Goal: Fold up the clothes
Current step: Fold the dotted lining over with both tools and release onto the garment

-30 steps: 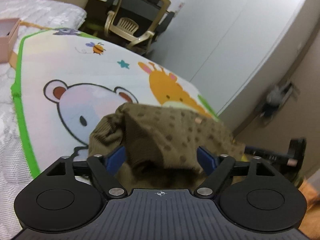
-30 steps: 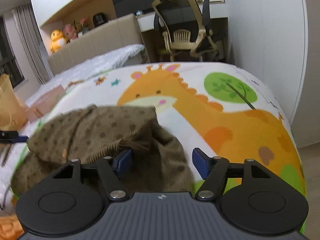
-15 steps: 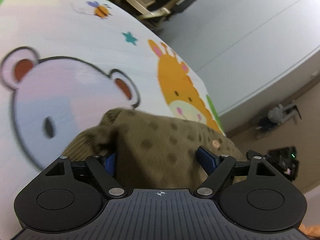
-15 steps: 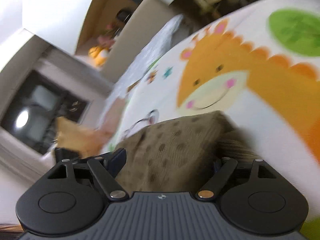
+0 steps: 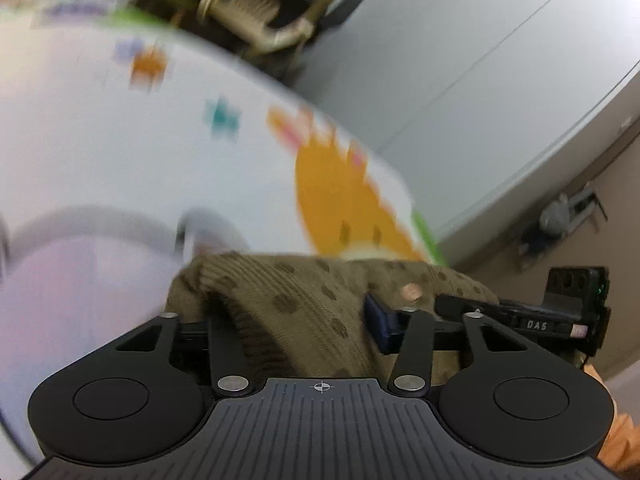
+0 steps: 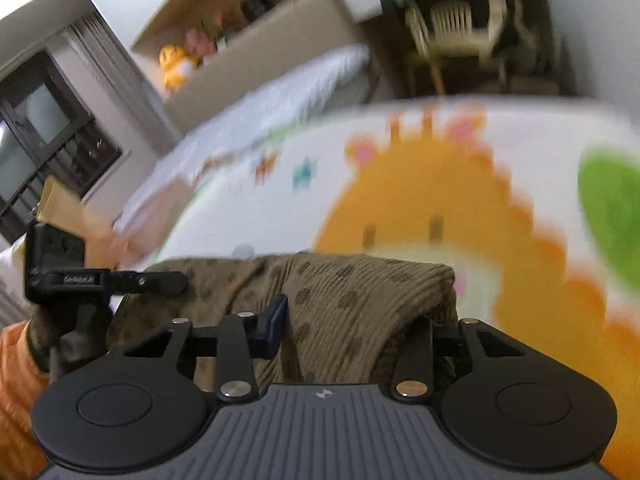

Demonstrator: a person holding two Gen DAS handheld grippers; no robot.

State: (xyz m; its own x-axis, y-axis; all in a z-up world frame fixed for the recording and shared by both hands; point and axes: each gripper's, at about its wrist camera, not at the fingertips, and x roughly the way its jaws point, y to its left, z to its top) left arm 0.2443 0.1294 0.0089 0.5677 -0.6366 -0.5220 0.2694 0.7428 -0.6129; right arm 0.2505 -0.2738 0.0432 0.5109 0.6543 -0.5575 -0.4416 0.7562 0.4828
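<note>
Both jaws pinch folds of the brown dotted garment [image 5: 304, 304]: our left gripper [image 5: 296, 332] and right gripper [image 6: 352, 328] are each closed partway on cloth, holding it bunched above the animal-print mat [image 6: 440, 184]. We should keep the 2 grips level and taut.

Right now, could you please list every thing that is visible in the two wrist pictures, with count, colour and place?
brown dotted knitted garment: one, olive-brown, bunched on the mat, between both tongs
cartoon animal play mat: one, white with orange giraffe, under the garment
beige mesh office chair: one, beyond the mat
yellow plush toy: one, on the headboard ledge
left tongs: black, blue pads, closed on the garment
right tongs: black, blue pads, closed on the garment
orange sleeve: one, lower left
</note>
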